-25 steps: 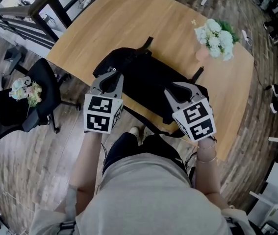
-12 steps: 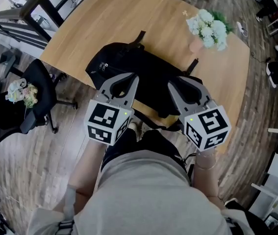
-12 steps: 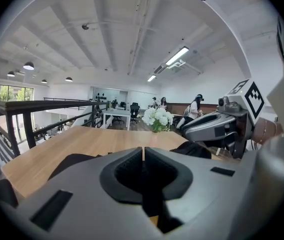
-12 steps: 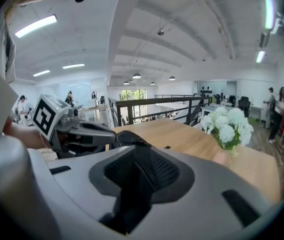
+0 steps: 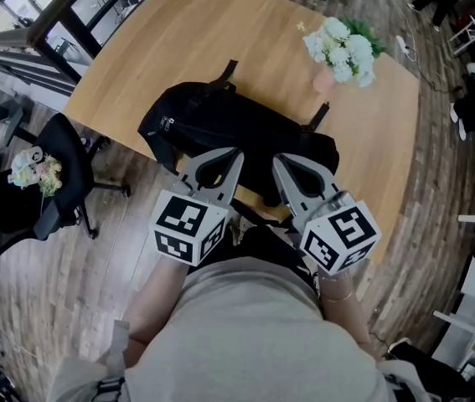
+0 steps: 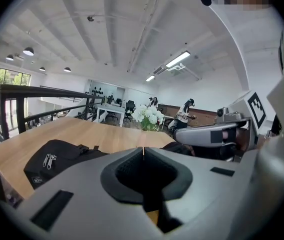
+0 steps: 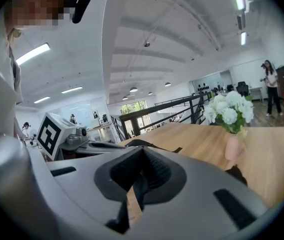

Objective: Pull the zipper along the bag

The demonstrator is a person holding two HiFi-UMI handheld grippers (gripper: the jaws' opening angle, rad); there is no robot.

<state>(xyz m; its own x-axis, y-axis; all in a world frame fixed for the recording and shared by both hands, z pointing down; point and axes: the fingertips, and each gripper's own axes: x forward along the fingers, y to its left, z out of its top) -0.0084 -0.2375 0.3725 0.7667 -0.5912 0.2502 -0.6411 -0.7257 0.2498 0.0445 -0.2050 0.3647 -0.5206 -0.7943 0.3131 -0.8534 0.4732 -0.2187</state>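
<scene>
Its jaws having just been closing on nothing, the right claw (image 5: 279,161) is pulling back beside the clenched, empty left claw (image 5: 234,154), leaving the black bag (image 5: 220,124) lying on the tabletop (image 5: 178,48), probably zipped.

No readable text found. Small white tag (image 6: 33,180) on side of black bag (image 6: 61,156): print too blurred. Marker cubes (image 5: 188,224) bore black-white square codes, no letters.
</scene>
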